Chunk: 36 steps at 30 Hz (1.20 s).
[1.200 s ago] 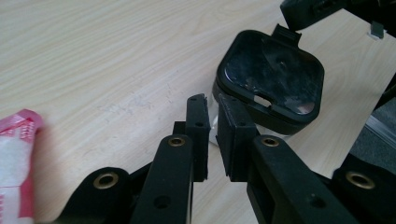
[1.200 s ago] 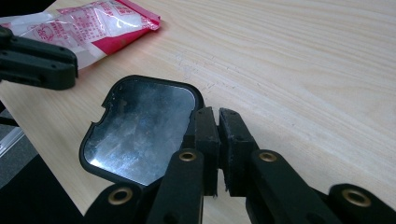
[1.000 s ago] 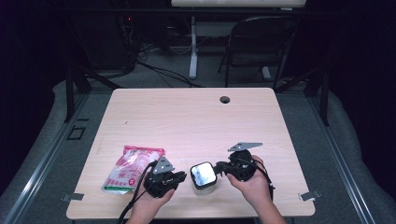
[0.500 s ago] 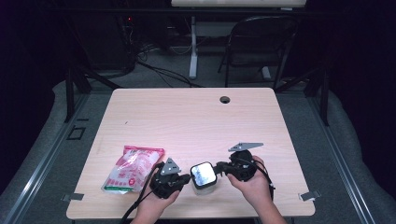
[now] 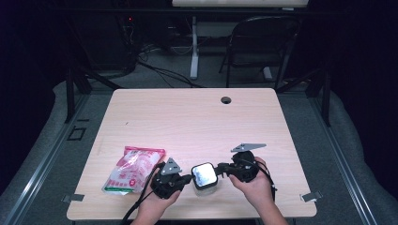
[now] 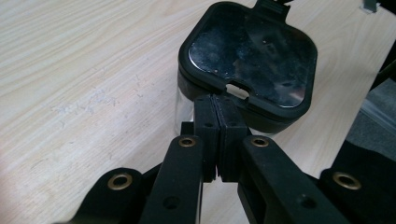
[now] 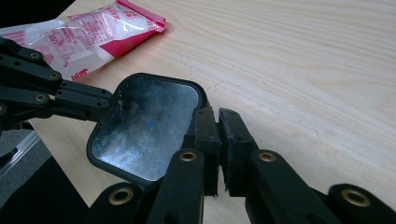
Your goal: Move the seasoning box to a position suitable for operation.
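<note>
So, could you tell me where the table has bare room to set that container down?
The far half is bare, from the cable hole down to the grippers, as is the right edge beyond the right gripper. The near-left is crowded: red-and-white packet, left gripper and lidded container sit close together.

Two hands reached in from the near edge of the pale wooden bench (image 5: 187, 117), each holding a black two-jaw gripper. The left gripper (image 5: 188, 177) pointed right, its jaws pressed together with no gap between the pads, tips touching the rim of a small clear container with a black lid (image 5: 204, 175). The right gripper (image 5: 218, 169) pointed left toward it, jaws nearly closed at the lid's opposite edge. The left hand (image 5: 157, 204) and right hand (image 5: 253, 185) lay low, forearms angled inward.
</note>
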Each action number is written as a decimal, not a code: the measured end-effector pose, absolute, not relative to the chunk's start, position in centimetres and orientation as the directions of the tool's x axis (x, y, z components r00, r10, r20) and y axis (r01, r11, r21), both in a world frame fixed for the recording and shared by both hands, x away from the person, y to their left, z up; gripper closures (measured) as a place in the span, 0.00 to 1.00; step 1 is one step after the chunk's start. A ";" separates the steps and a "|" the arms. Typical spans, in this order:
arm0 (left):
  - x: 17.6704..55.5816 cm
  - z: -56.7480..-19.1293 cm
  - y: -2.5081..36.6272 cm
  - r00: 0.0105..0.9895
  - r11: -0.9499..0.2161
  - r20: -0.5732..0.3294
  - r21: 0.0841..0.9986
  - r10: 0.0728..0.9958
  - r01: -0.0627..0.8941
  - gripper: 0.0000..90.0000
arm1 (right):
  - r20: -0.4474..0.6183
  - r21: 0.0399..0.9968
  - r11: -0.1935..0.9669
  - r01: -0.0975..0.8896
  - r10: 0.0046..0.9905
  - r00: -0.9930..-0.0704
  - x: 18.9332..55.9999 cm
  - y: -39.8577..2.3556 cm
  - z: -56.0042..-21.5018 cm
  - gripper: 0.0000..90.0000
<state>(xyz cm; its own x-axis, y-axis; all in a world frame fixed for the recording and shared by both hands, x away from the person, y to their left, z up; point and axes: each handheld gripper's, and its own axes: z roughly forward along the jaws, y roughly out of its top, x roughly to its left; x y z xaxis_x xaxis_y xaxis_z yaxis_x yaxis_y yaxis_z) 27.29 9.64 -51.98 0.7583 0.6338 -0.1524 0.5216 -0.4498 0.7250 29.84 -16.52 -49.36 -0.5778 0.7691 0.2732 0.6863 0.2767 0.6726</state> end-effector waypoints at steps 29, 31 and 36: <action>27.7 -50.3 8.7 0.764 -0.446 -0.141 0.739 0.630 0.504 0.87 | 0.270 0.675 0.274 0.686 0.773 -0.574 29.7 -16.8 -49.6 0.83; 27.7 -50.1 8.7 0.763 -0.440 -0.152 0.740 0.628 0.509 0.83 | 0.263 0.678 0.281 0.680 0.770 -0.581 29.6 -16.6 -49.4 0.80; 27.8 -49.9 8.7 0.760 -0.435 -0.149 0.744 0.632 0.507 0.78 | 0.257 0.667 0.320 0.673 0.748 -0.611 29.1 -16.4 -48.7 0.70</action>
<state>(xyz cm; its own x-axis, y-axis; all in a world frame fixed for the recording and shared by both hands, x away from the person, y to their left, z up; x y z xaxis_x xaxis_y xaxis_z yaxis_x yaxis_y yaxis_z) 27.83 8.69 -49.89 0.7603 0.6322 -0.1491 0.5075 -0.4349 0.7439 29.07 -16.40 -48.74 -0.6114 0.7483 0.2572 0.6727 0.3204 0.6669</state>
